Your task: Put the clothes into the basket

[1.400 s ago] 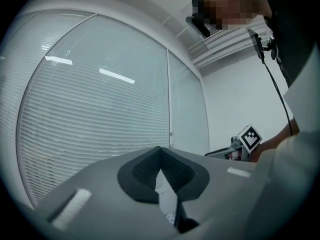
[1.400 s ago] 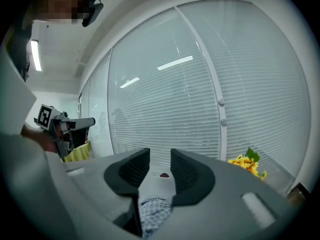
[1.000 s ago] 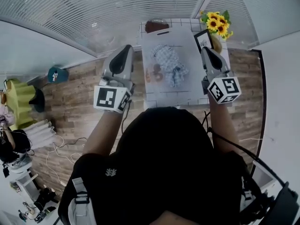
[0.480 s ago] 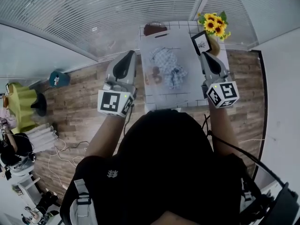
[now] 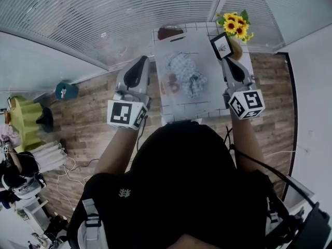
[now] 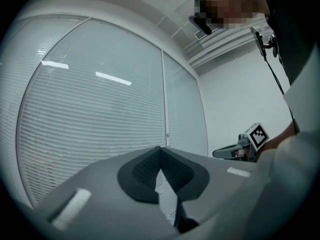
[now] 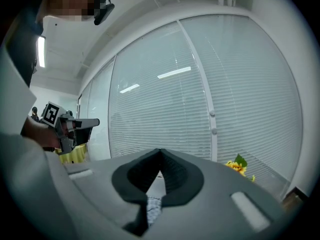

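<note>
A blue-and-white checked garment (image 5: 185,72) lies bunched on the white table (image 5: 207,105), and a smaller brownish piece (image 5: 170,83) sits just left of it. At the table's far edge is a dark brown round thing (image 5: 171,31); whether it is the basket I cannot tell. My left gripper (image 5: 140,62) hovers over the floor off the table's left edge, shut and empty. Over the table's right edge my right gripper (image 5: 230,59) is raised, also shut and empty. A strip of checked cloth (image 7: 151,207) shows below the closed jaws in the right gripper view. Both gripper views face the blinds.
A framed picture (image 5: 222,45) and a bunch of sunflowers (image 5: 236,25) stand at the table's far right corner. On the wooden floor to the left are a teal object (image 5: 64,92), a yellow seat (image 5: 23,113) and loose cables (image 5: 72,162). Window blinds (image 5: 104,14) run behind the table.
My left gripper has drifted slightly right, toward the table. The right gripper has barely moved. The clothes lie as before.
</note>
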The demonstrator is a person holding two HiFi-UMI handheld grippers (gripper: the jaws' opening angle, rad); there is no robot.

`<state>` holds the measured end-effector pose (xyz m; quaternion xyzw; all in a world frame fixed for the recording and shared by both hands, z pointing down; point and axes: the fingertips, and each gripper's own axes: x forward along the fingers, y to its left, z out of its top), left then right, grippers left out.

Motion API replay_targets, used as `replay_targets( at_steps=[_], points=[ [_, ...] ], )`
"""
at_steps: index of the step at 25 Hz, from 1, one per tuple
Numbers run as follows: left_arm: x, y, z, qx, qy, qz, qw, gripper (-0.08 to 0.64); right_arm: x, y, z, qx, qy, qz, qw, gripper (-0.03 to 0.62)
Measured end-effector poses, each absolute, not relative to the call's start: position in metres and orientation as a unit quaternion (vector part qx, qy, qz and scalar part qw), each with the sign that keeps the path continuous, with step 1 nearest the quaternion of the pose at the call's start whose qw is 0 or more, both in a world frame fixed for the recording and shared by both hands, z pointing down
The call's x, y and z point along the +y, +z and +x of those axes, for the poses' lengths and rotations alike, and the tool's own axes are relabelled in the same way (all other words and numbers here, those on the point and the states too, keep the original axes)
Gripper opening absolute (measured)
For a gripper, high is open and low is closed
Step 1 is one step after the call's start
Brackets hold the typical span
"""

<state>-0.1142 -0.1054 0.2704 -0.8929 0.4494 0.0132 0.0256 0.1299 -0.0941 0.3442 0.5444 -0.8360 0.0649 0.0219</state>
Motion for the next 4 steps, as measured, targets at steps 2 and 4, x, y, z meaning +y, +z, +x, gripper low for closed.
replay_targets(
  at_steps=[2,4],
  points=[
    [-0.1057,0.2699,-0.1136,0.447,0.014,-0.894,0.026,0.006,-0.0937,0.3434,0.1294,-0.835,0.064,0.545,0.023,0.002],
    [-0.1062,0.2685,-0.1127,0.445,0.014,-0.895,0.028,0.006,-0.0935,0.3425,0.1290,-0.835,0.063,0.546,0.023,0.002]
  ],
)
